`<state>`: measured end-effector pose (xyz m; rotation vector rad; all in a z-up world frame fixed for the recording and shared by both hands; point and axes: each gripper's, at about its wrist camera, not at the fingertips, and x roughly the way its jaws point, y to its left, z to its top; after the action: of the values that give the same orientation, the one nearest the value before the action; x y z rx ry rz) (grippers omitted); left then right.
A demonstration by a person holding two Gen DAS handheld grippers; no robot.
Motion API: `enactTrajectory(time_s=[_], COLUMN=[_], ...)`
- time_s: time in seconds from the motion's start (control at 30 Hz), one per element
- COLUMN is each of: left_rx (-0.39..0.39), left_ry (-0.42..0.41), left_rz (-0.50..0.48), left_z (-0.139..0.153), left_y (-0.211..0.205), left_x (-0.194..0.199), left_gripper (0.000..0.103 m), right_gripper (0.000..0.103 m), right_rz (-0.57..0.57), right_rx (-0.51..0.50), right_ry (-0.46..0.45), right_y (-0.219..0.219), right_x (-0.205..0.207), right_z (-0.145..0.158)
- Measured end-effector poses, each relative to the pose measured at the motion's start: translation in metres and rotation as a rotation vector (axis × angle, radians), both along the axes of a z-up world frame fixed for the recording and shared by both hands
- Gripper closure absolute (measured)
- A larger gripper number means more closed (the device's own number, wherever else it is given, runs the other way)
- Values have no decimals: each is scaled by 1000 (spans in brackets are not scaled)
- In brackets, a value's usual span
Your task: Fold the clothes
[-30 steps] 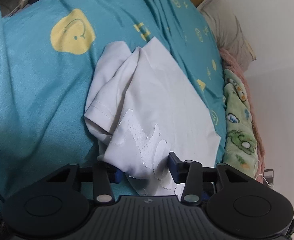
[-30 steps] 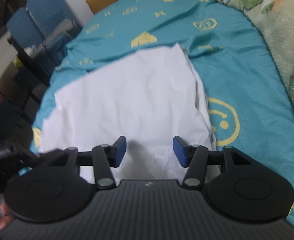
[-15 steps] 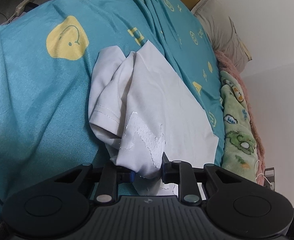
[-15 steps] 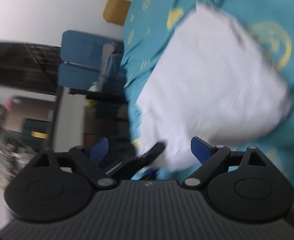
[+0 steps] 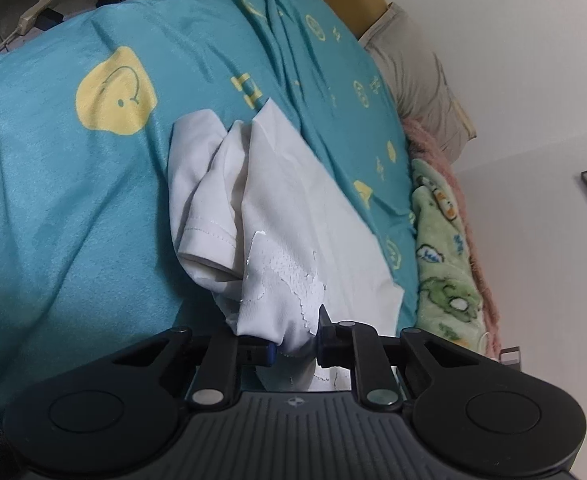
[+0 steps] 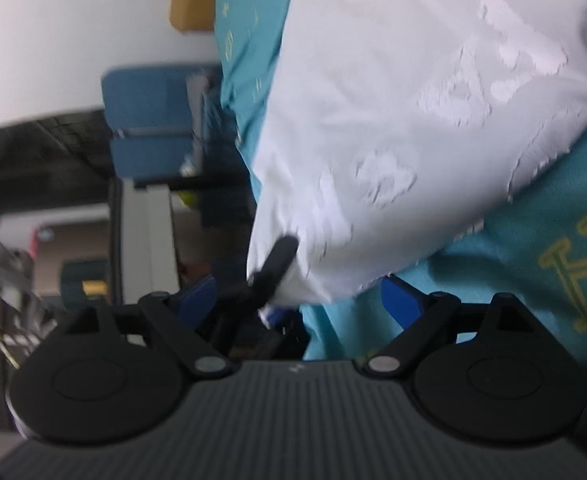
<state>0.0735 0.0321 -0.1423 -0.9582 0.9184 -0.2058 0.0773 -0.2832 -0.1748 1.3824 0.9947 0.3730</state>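
Your left tool is closing on a bunched corner of the white T-shirt, with fabric pinched between its blue pads at 6 o'clock in the left wrist view. The shirt lies partly folded on the bed's teal sheet, one hemmed sleeve tucked over at 9 o'clock of the garment.

Only this view shows the yellow smiley print at 10 o'clock, the beige pillow at 1 o'clock, and the green cartoon blanket at 3 o'clock.

Your right tool stands wide and released, its jaws on either side of the shirt's lower edge without pressing it. Only the blurred right wrist view shows your left tool's black finger gripping that edge at 6 o'clock, and blue chairs at 9 o'clock.

The shirt's cracked white print cannot be read. On the sheet, a yellow letter "H" shows at 3 o'clock.
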Motion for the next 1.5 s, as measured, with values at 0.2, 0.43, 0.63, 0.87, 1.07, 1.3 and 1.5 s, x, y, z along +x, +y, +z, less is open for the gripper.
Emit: enactTrajectory(time_s=[0.2,0.43,0.63,0.87,1.07,1.3,1.5], left_rx=[-62,-89,-100,-109,-139,-103,-64], left_ry=[-9,-15,-14,-33,-94,-95,-172], left_rz=[29,45,53,33,-72,-249,-395], left_z=[-1,0,-1,15,72,137,197], left_y=[5,8,9,12,2,-73,-199], left_x=[-3,-4,-6,-9,-18,16,87], left_gripper=[87,87,87,88,89,89,90], right_gripper=[11,30,75,90,92,92,92], right_rz=[-197,-408,-433,-429,-425,-456,-548], right_rx=[-53,-108,-225,-286,-290,-280,-399], right_ry=[39,75,114,35,-73,-118,-196], right_y=[-23,-55,-57,-62,-83,-141,-231], right_x=[-11,-24,-23,-29,-55,-69,-36], right_z=[-4,-4,-4,21,74,125,191])
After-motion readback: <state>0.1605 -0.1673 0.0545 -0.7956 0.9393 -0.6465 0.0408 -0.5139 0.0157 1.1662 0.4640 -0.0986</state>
